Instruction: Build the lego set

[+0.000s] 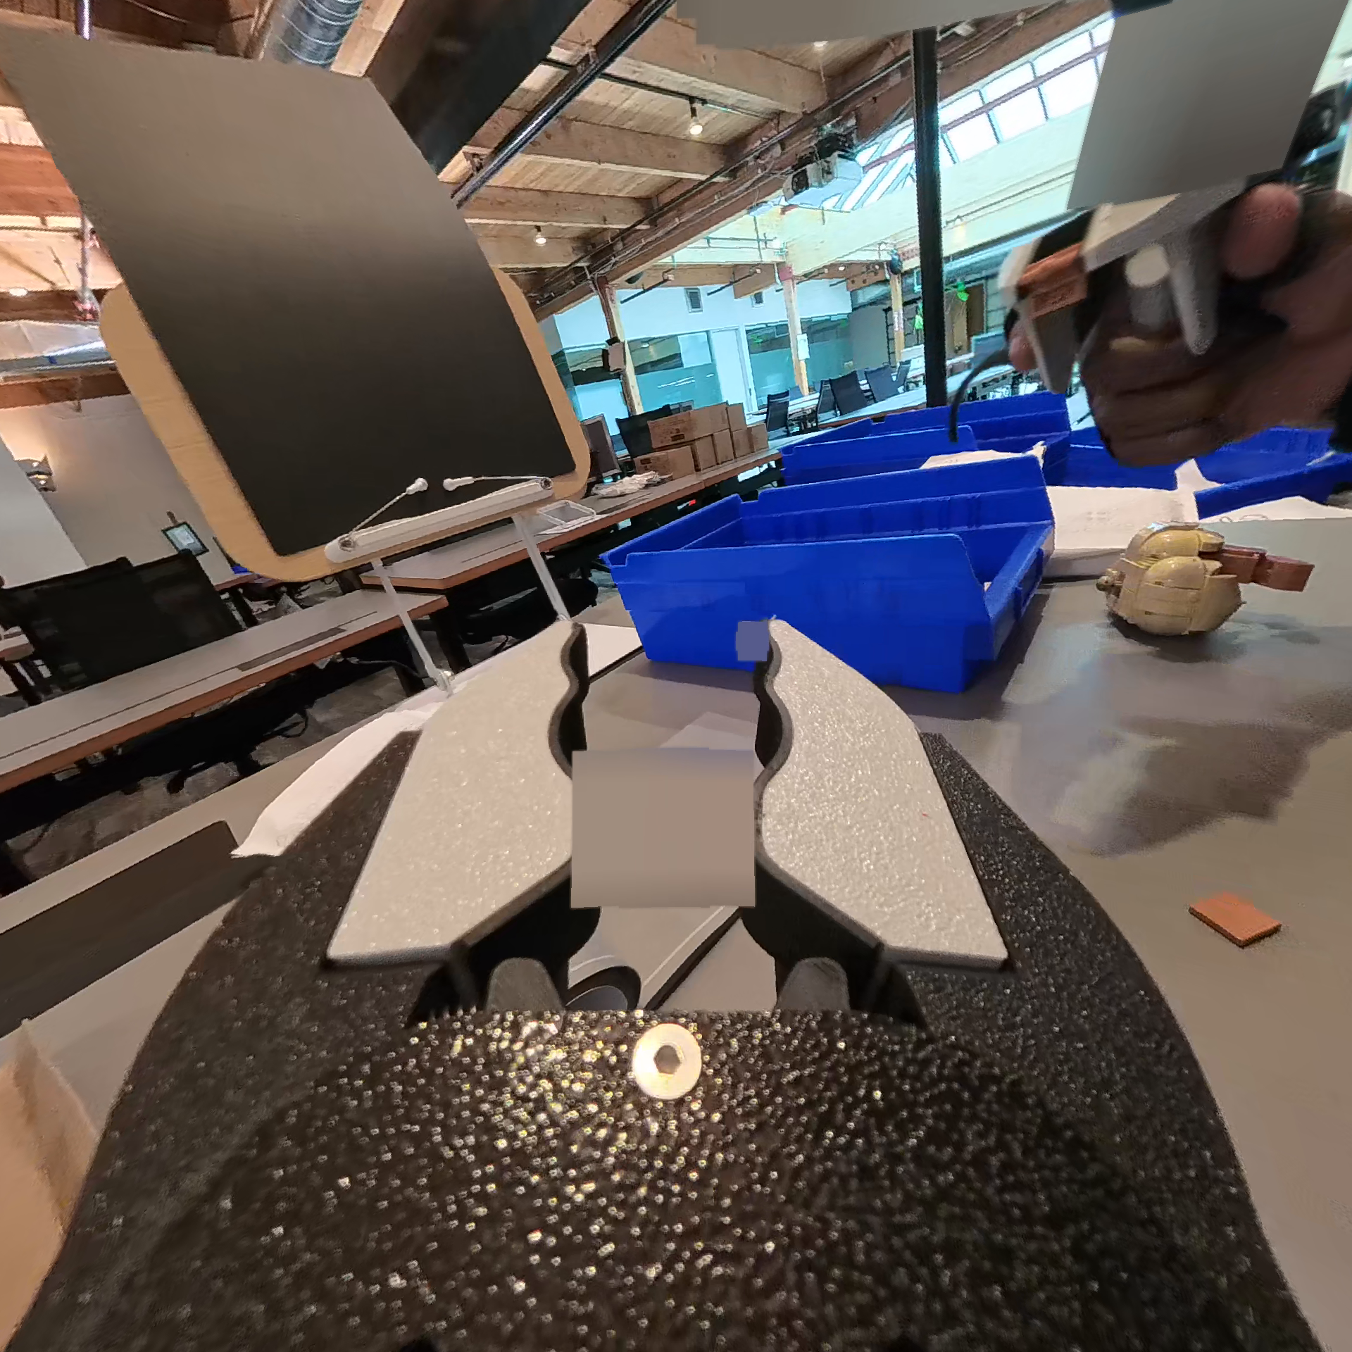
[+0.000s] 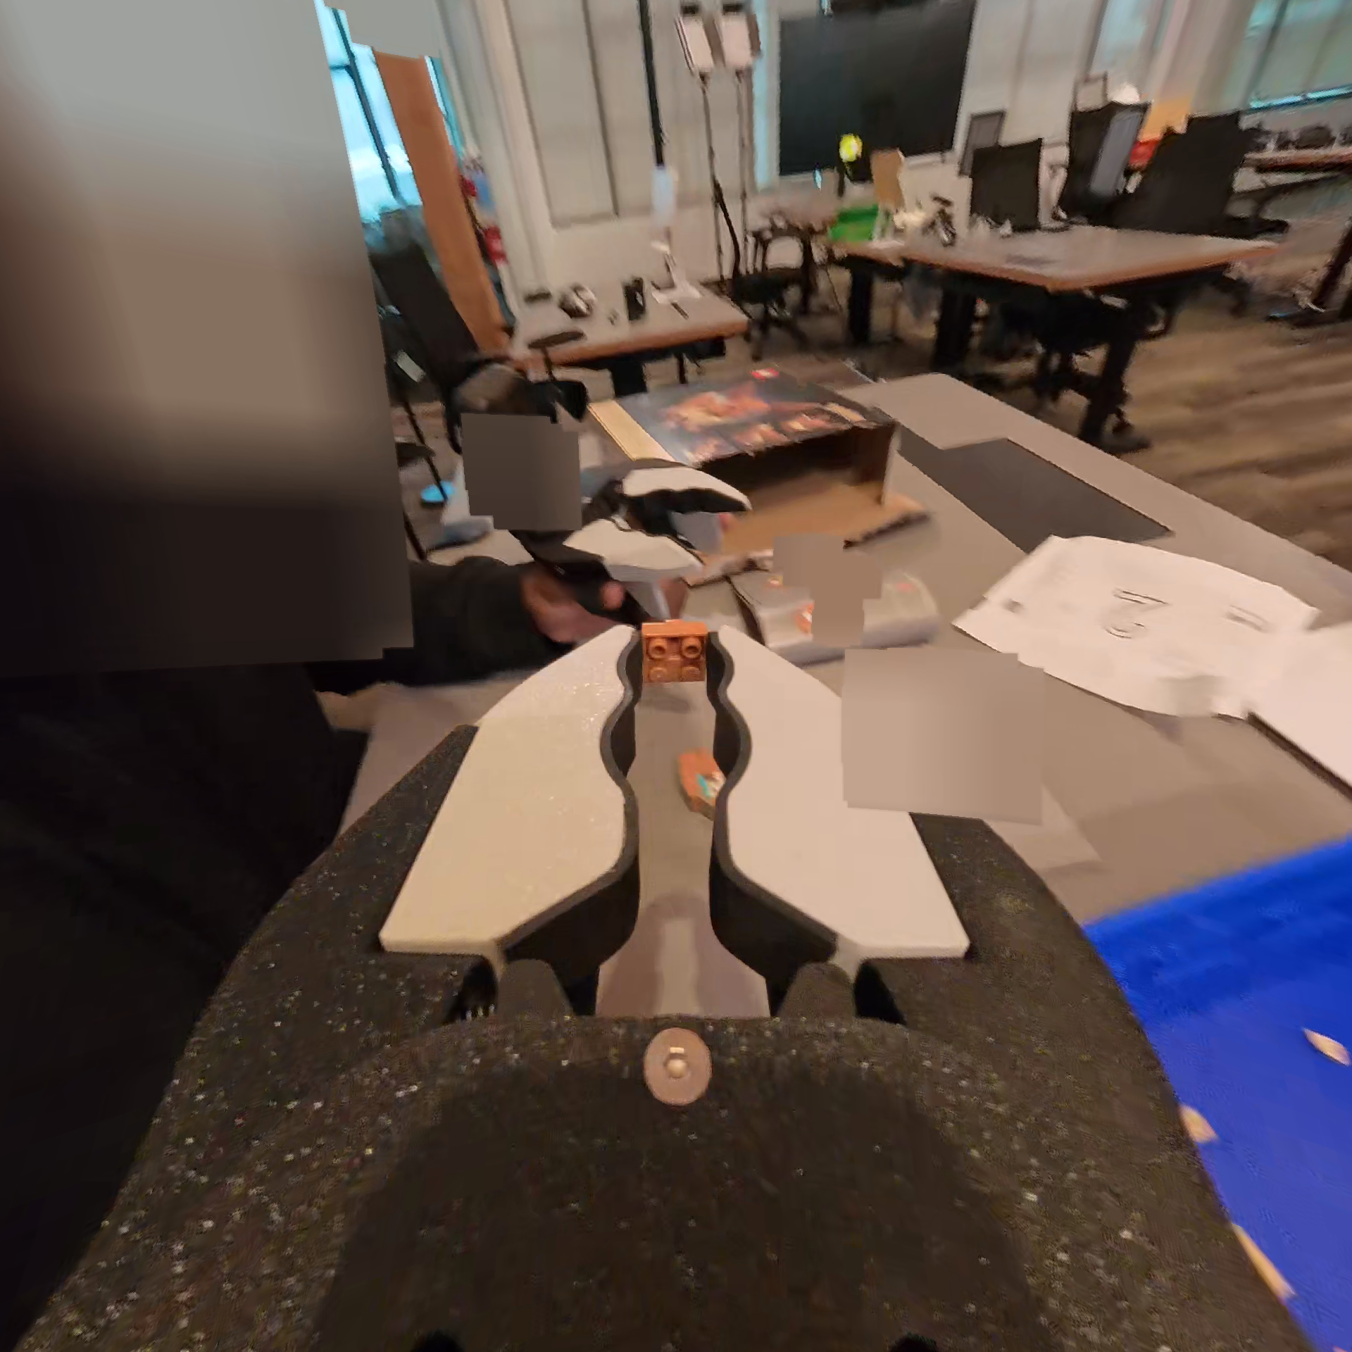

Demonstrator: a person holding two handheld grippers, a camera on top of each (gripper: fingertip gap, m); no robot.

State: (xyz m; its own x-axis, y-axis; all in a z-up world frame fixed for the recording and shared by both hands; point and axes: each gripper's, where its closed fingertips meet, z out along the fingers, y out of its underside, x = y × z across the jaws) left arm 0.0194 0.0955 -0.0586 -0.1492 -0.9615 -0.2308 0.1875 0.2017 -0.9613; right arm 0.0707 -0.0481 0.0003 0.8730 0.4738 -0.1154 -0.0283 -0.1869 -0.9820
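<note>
We see the right gripper point(image 2: 674, 644) raised above the grey surface point(image 2: 988, 453), its fingers point(image 2: 585, 702) clenched on a small orange-brown studded plastic brick point(image 2: 674, 652), pads pressing both its sides at the very tips. The left gripper point(image 1: 673, 644) has its fingers released, nothing between them; a blue plastic bin point(image 1: 841, 607) sits just beyond its tips, and a tan brick-built rounded model point(image 1: 1170, 578) lies farther to their right.

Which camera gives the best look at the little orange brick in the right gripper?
Right wrist view: the orange brick sits close, studs facing the camera, between the fingertips. Left wrist view shows it far off and blurred.
</note>
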